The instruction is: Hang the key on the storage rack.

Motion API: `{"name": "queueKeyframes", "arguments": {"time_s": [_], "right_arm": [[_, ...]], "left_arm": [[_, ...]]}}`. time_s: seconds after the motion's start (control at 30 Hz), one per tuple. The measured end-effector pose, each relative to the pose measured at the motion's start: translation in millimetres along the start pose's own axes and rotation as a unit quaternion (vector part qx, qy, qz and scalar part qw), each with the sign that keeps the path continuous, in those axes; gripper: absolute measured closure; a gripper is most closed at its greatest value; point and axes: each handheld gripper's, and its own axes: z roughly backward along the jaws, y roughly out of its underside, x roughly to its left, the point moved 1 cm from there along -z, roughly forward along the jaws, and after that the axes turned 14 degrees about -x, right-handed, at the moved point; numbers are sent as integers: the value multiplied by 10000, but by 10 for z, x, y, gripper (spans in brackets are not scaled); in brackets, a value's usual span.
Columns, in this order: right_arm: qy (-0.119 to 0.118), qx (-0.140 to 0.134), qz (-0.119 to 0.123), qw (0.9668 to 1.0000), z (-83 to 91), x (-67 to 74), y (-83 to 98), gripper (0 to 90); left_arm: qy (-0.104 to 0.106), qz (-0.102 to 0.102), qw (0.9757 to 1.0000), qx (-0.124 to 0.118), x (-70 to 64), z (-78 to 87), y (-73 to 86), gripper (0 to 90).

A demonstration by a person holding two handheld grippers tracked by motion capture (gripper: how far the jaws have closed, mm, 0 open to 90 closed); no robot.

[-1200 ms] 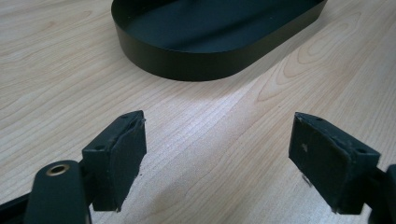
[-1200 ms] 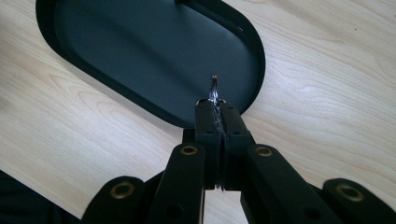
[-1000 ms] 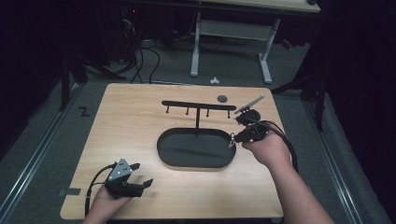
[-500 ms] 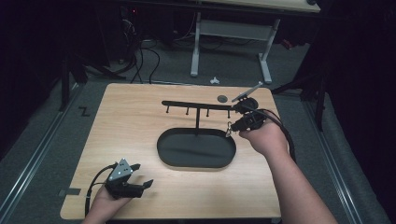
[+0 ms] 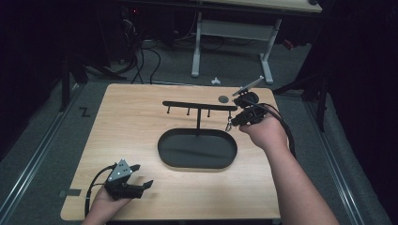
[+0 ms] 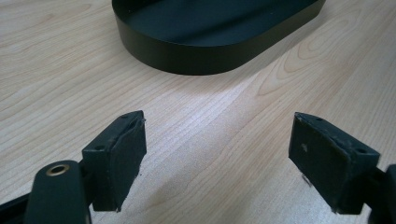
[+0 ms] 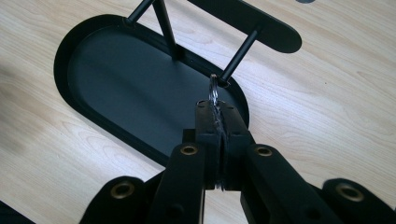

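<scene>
The right claw point(image 7: 217, 122) pinches a small metal ring point(image 7: 214, 93) beside the black stand's point(image 5: 199, 106) end peg; the left claw point(image 5: 139, 177) rests spread on the tabletop point(image 5: 131, 122).

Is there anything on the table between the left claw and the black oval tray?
No. In the left gripper view, bare wood lies between the left claw and the oval tray.
</scene>
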Motion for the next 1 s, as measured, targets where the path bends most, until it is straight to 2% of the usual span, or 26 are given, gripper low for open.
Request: {"name": "queueKeyframes", "arguments": {"time_s": [0.8,1.0], "right_arm": [[156,-59,-55,9998,-98,-59,-147,885],[206,-56,-136,9997,-126,-100,-146,884]], "left_arm": [[24,5,10000,-1,3,3,-2,196],[35,-2,10000,3,0,3,-2,196]]}}
